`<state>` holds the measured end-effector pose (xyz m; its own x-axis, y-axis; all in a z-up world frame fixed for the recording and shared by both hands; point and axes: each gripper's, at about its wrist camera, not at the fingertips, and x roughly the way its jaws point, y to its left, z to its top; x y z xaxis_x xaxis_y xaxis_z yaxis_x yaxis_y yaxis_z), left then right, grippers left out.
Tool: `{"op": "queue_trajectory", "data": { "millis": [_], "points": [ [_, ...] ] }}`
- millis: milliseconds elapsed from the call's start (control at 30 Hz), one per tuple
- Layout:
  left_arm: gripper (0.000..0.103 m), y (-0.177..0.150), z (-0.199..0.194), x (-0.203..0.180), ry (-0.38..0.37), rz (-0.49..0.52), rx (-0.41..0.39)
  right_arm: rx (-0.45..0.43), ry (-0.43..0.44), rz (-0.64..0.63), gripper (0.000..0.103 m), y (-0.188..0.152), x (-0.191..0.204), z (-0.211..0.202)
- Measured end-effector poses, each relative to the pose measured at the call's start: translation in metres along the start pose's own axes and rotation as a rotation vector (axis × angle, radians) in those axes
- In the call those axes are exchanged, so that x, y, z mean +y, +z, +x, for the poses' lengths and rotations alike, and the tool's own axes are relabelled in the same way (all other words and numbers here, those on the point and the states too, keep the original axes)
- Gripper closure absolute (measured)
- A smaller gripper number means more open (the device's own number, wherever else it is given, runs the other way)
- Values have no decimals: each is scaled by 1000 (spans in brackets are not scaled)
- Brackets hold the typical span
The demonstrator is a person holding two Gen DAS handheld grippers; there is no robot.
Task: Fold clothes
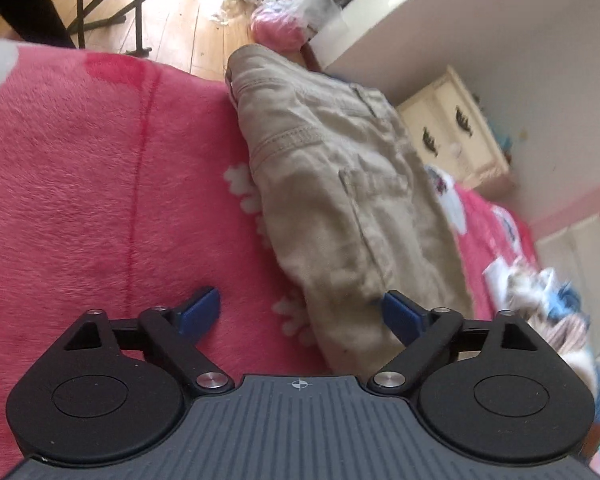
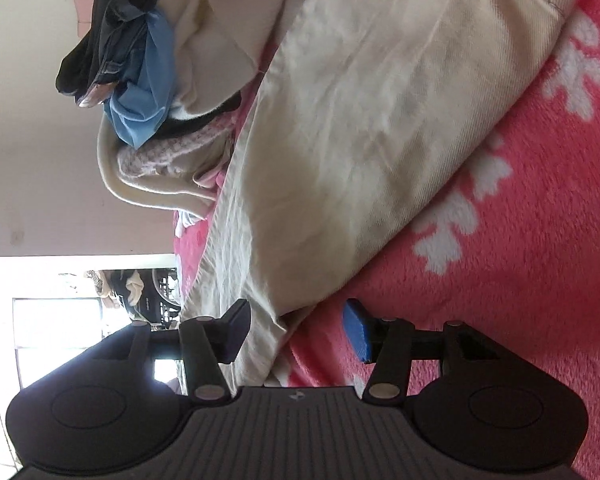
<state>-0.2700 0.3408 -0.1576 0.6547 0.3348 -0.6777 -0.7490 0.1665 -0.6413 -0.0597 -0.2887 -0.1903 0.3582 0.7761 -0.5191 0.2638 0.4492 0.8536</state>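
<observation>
In the left wrist view my left gripper [image 1: 300, 312] has its fingers spread, pinching nothing, beside the beige trousers [image 1: 340, 184] lying folded lengthwise on the pink blanket [image 1: 100, 180], while in the right wrist view my right gripper [image 2: 296, 332] stands open around their hem (the cross fold remains, I judge).

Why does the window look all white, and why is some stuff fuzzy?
Right wrist view: daylight blows out the window, so the gripper body near it goes dark. Left wrist view: the clothes pile at the right edge is smeared by blur, while the trousers stay fairly sharp. Both views: the fisheye lens bends straight edges, like the shelf.
</observation>
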Motion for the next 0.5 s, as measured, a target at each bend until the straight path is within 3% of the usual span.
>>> {"op": "queue_trajectory", "data": {
  "millis": [167,367,500],
  "points": [
    [13,-3,4,0,-59,-57,-31,-1,-7,-1,48,-4,2,1],
    [22,-10,12,-5,-111,-48,-7,-4,-4,-2,48,-7,4,1],
    [31,-15,9,6,-137,-92,-4,-3,-2,1,48,-8,-2,-4]
  ]
}}
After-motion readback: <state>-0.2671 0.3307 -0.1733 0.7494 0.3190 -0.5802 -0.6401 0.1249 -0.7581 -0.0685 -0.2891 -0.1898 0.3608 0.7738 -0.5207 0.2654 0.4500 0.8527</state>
